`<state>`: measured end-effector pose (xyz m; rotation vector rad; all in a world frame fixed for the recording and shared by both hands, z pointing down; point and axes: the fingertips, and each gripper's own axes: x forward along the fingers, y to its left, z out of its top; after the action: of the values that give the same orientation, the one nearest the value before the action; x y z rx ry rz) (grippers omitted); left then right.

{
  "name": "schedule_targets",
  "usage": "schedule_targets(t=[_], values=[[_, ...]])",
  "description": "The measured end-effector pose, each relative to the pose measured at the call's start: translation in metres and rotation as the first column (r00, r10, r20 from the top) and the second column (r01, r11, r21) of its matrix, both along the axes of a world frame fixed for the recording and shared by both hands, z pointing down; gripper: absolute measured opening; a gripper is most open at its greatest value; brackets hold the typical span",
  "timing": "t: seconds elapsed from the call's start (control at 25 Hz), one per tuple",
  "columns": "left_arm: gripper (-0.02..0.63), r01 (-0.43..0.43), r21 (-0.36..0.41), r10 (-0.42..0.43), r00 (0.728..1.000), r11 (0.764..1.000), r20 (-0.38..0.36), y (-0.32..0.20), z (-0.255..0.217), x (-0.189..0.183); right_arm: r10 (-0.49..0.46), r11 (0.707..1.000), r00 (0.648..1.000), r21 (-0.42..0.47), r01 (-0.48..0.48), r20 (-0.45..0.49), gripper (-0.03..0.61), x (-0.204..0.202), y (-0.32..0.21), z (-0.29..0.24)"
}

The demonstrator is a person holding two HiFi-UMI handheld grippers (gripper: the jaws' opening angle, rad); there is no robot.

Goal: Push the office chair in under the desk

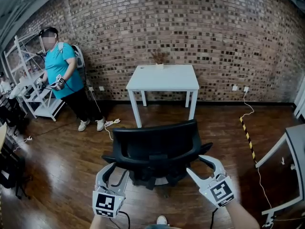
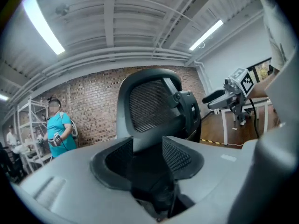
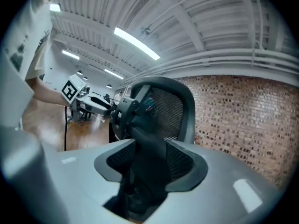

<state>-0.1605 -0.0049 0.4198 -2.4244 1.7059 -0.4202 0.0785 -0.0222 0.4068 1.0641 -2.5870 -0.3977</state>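
Note:
A black office chair stands on the wood floor with its back toward me, a short way in front of the white desk by the brick wall. My left gripper is at the backrest's lower left corner, and my right gripper is at its lower right corner. Both stand open. In the left gripper view the mesh backrest rises straight ahead, and its frame runs down between the spread pads. The right gripper view shows the same: the backrest stands between open pads. Neither pair of pads presses on the frame.
A person in a teal shirt stands at the left beside a white shelf rack. A white cable lies on the floor near the desk's left leg. Yellow-black tape and another table are at the right.

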Motion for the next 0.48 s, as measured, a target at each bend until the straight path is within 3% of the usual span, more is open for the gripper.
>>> schedule_targets(t=[0.16, 0.36, 0.48], values=[[0.230, -0.034, -0.027, 0.037, 0.993, 0.999, 0.114, -0.014, 0.003, -0.025, -0.038, 0.999, 0.993, 0.021, 0.041, -0.112, 0.218, 0.010, -0.014, -0.004], [0.249, -0.090, -0.063, 0.100, 0.980, 0.994, 0.172, -0.025, 0.012, -0.038, -0.076, 0.996, 0.967, 0.020, 0.083, -0.244, 0.254, 0.011, -0.024, 0.007], [0.285, -0.165, -0.107, 0.185, 0.955, 0.981, 0.232, -0.029, 0.017, -0.034, -0.108, 0.992, 0.952, 0.025, 0.120, -0.286, 0.287, 0.012, -0.029, 0.010]])
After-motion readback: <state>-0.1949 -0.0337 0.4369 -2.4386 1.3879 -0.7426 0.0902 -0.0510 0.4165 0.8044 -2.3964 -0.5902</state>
